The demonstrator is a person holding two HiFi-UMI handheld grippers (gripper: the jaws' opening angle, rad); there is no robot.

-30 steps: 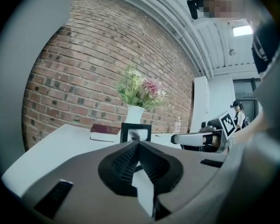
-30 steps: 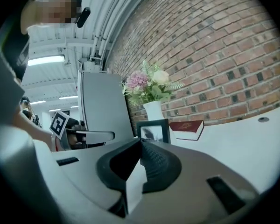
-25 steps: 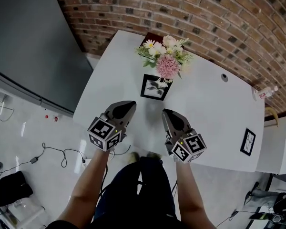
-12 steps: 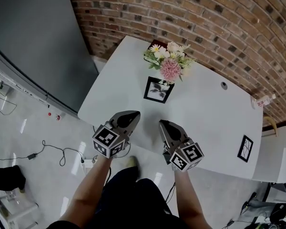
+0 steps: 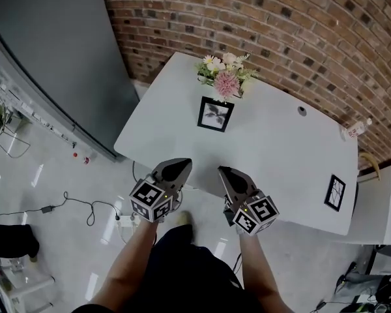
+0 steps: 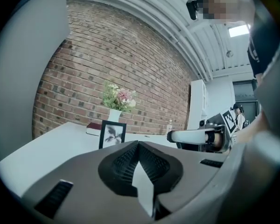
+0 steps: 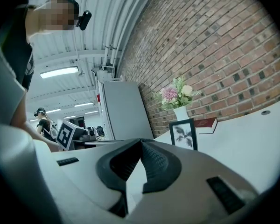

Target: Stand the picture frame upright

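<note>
The picture frame seemingly stands upright just before the flowers, while the left gripper and right gripper hover well short of them, fingers closed on nothing, so a stray bump could topple it.

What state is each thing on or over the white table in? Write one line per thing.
Black-framed picture with a leaf print: standing upright on the white table.
White vase of pink and white flowers: upright, behind the frame.
Dark red book: lying flat.
Second black picture frame: near the table's right edge; upright or flat unclear.
Left gripper: shut, empty.
Right gripper: shut, empty.
</note>
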